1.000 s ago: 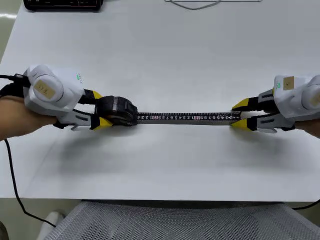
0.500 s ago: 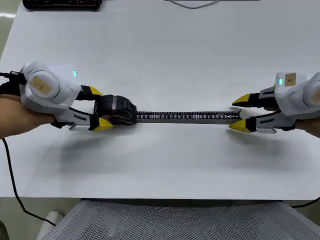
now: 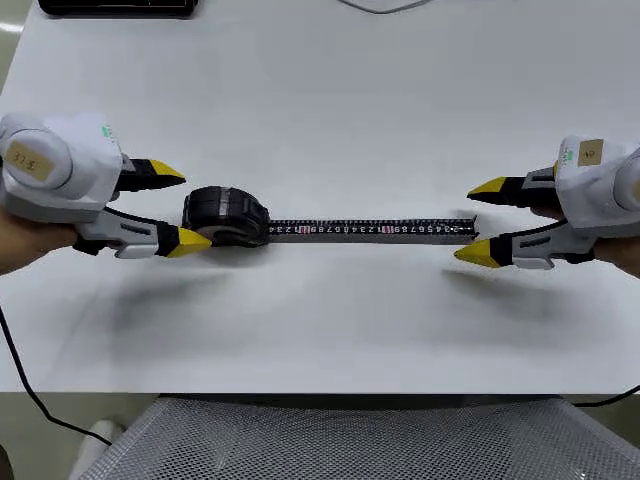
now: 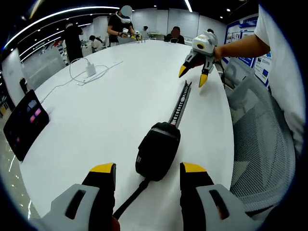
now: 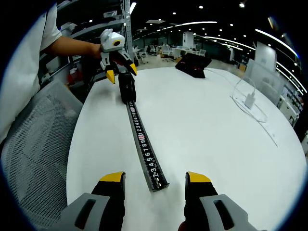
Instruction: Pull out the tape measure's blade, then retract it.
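The black tape measure case lies on the white table, its dark numbered blade drawn out to the right and lying flat. My left gripper stands open just left of the case, its yellow fingertips straddling the near end without touching. In the left gripper view the case sits just ahead of the open left gripper. My right gripper is open at the blade's free end. In the right gripper view the blade ends between the jaws of the right gripper.
A dark flat device lies at the table's far left edge, and a white cable with a charger further back. A black bag sits at the far end. A mesh chair is below the front edge.
Both grippers have opened. The left let go of the case and drew back to the left; the right released the blade's tip. The blade stays extended on the table.
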{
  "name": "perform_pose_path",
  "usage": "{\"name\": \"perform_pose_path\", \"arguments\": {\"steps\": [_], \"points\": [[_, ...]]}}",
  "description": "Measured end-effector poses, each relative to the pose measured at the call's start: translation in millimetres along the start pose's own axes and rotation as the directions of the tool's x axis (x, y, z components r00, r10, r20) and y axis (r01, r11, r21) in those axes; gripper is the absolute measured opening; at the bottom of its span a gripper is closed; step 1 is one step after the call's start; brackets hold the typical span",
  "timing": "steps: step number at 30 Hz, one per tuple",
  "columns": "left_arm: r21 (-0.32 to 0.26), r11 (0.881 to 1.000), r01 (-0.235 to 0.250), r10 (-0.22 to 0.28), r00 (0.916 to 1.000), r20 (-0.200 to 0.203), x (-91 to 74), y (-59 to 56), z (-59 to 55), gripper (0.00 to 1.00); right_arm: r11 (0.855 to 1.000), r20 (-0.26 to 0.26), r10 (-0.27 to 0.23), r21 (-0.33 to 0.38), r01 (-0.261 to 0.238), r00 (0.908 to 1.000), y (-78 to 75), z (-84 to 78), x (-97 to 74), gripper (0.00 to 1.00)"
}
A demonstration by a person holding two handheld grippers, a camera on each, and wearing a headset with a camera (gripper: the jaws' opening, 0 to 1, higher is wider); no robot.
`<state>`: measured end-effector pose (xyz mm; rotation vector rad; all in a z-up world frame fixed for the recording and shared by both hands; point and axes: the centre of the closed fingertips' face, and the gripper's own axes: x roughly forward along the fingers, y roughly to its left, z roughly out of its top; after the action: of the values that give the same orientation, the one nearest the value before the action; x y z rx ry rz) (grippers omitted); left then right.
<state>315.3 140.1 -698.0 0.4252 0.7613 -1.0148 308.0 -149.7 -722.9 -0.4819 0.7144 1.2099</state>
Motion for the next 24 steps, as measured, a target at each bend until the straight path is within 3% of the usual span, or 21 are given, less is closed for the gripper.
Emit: {"name": "perform_pose_path", "arguments": {"steps": [4,11,20,24], "points": [[-0.057,0.998,-0.023,0.027,0.9978,0.060,-7.3,3.6,0.6,0.53,1.000,0.003,-0.026,0.017,0.026,0.9997,0.1,0.5,-3.6,0.53],[-0.100,0.992,-0.076,0.086,0.9907,0.105,-20.5,4.1,1.6,0.59,0.996,0.022,-0.078,0.055,0.076,0.9967,0.3,4.5,-12.4,0.63],[-0.151,0.977,-0.153,0.170,0.9794,0.109,-33.7,5.3,-6.8,0.64,0.986,0.056,-0.130,0.109,0.124,0.9899,3.6,7.3,-28.4,0.69],[-0.171,0.964,-0.204,0.226,0.9662,0.124,-40.8,6.1,-7.8,0.66,0.981,0.064,-0.155,0.131,0.146,0.9858,5.2,8.4,-35.3,0.70]]}}
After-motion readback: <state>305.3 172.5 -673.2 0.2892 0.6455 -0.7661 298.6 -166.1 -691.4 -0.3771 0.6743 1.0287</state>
